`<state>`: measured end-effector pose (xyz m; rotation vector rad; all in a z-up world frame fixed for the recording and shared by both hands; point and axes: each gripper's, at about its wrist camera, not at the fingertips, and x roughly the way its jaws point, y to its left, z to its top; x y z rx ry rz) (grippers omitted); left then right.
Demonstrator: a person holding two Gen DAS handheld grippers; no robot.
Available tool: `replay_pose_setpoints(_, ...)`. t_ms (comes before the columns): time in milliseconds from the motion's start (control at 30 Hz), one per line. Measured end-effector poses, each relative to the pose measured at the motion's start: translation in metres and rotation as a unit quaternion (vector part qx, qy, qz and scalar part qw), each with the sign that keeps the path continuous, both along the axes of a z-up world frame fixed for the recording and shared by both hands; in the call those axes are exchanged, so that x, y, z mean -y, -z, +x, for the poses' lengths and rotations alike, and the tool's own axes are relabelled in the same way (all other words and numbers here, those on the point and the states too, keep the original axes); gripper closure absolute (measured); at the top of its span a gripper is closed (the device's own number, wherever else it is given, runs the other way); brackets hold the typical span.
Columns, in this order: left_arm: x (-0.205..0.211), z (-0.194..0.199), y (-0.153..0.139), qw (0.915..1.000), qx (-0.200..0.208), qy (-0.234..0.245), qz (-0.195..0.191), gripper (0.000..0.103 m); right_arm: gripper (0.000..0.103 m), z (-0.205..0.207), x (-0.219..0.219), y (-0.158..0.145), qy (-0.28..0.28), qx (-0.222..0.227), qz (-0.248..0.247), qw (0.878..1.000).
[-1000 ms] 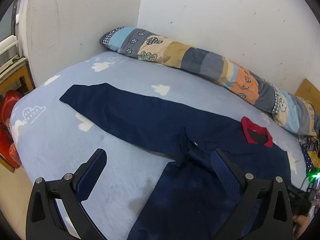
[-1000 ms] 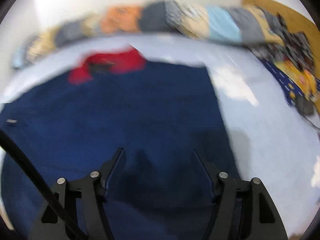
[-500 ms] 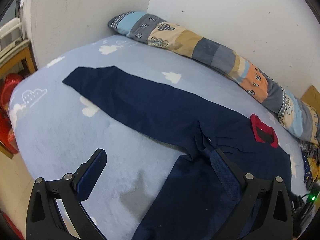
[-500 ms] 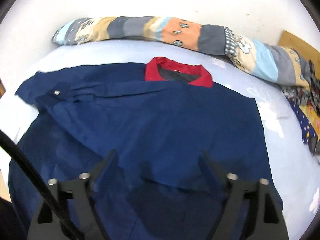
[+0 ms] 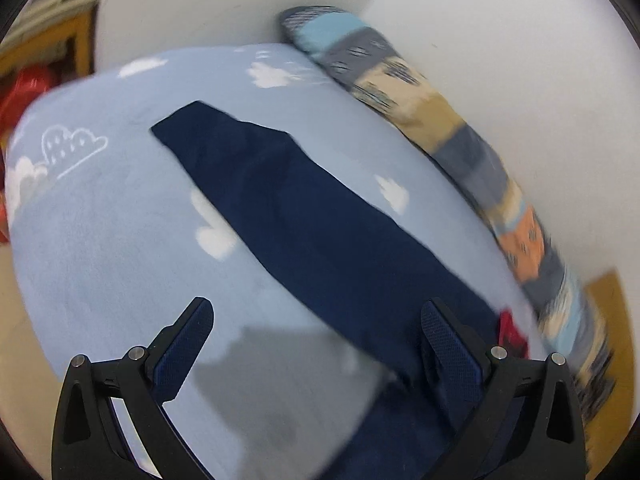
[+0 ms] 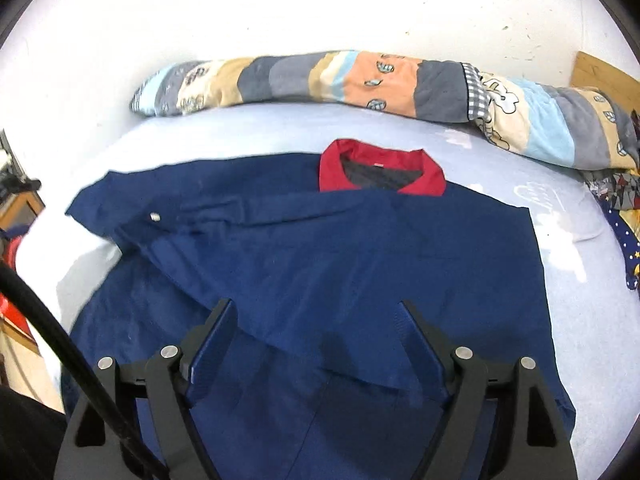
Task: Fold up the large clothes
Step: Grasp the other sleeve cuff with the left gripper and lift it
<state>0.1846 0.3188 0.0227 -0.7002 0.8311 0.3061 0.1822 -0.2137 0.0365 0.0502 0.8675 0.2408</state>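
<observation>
The left tongs (image 5: 316, 344) hang spread and empty over the bed (image 5: 100, 248), the navy shirt's (image 6: 360, 260) long sleeve (image 5: 304, 216) running toward 11 o'clock; through the blur its cuff looks the likeliest hold. The right tongs (image 6: 316, 332), also spread, hover above the limp, light body, red collar (image 6: 382, 172) at 12 o'clock.

Long-sleeved cloth shirt (image 6: 320, 264): I see navy blue, with a red collar (image 6: 382, 172).
Fabric bed sheet (image 5: 100, 248): pale blue, white clouds.
Long stuffed bolster (image 6: 400, 84): patchwork of grey, orange, beige, sky blue.
Hand-held gripper pads (image 5: 450, 350): blue, on black frames.
</observation>
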Motion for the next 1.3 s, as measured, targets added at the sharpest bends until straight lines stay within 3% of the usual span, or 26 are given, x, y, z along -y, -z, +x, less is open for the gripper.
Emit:
replay_pose_setpoints(133, -0.082, 0.009, 0.034, 0.997, 0.013, -0.053, -0.056, 0.001, 0.018, 0.003, 0.0, -0.002, -0.004, 0.006, 0.016, 1.0)
replay_pose_setpoints(167, -0.102, 0.011, 0.047, 0.9945, 0.001, -0.071, -0.077, 0.006, 0.018, 0.002, 0.0, -0.005, -0.006, 0.01, 0.018, 1.0)
replay_pose_setpoints(267, -0.153, 0.023, 0.091, 0.9794, 0.002, -0.097, -0.177, 0.044, 0.018, 0.0, -0.006, -0.005, -0.01, 0.019, 0.022, 1.0)
replay_pose_setpoints(300, -0.161, 0.026, 0.099, 0.9758, 0.004, -0.103, -0.193, 0.046, 0.018, 0.001, -0.007, -0.005, -0.014, 0.017, 0.025, 0.999)
replay_pose_setpoints(400, -0.177, 0.041, 0.118, 0.9709, 0.01, -0.119, -0.207, 0.046, 0.018, 0.004, -0.01, -0.002, -0.019, 0.016, 0.029, 0.999)
replay_pose_setpoints(533, -0.195, 0.058, 0.136, 0.962, 0.05, -0.14, -0.229, 0.048, 0.018, 0.009, -0.015, 0.003, -0.024, 0.012, 0.034, 0.999)
replay_pose_setpoints(600, -0.205, 0.064, 0.144, 0.9546, 0.076, -0.151, -0.245, 0.06, 0.018, 0.011, -0.016, 0.005, -0.02, 0.013, 0.033, 0.999)
replay_pose_setpoints(767, -0.222, 0.086, 0.167, 0.9296, 0.149, -0.166, -0.294, 0.074, 0.018, 0.014, -0.017, 0.009, -0.023, 0.015, 0.047, 0.999)
replay_pose_setpoints(833, -0.223, 0.093, 0.172, 0.9227, 0.168, -0.177, -0.298, 0.097, 0.018, 0.015, -0.018, 0.009, -0.022, 0.022, 0.045, 0.999)
replay_pose_setpoints(933, -0.218, 0.092, 0.168, 0.914, 0.2, -0.193, -0.295, 0.099, 0.018, 0.018, -0.017, 0.008, -0.016, 0.029, 0.043, 0.999)
replay_pose_setpoints(967, -0.215, 0.093, 0.158, 0.9178, 0.205, -0.19, -0.282, 0.099, 0.018, 0.019, -0.015, 0.008, -0.008, 0.029, 0.04, 0.999)
replay_pose_setpoints(1100, -0.191, 0.095, 0.097, 0.9469, 0.216, -0.128, -0.201, 0.099, 0.018, 0.023, -0.005, 0.008, 0.01, 0.026, 0.049, 0.998)
replay_pose_setpoints(1200, -0.166, 0.098, 0.055, 0.9532, 0.231, -0.079, -0.179, 0.099, 0.018, 0.029, 0.006, 0.014, 0.044, 0.01, 0.027, 0.999)
replay_pose_setpoints(1300, -0.133, 0.105, 0.009, 0.955, 0.245, -0.029, -0.165, 0.099, 0.018, 0.042, 0.017, 0.045, 0.079, -0.05, -0.004, 0.996)
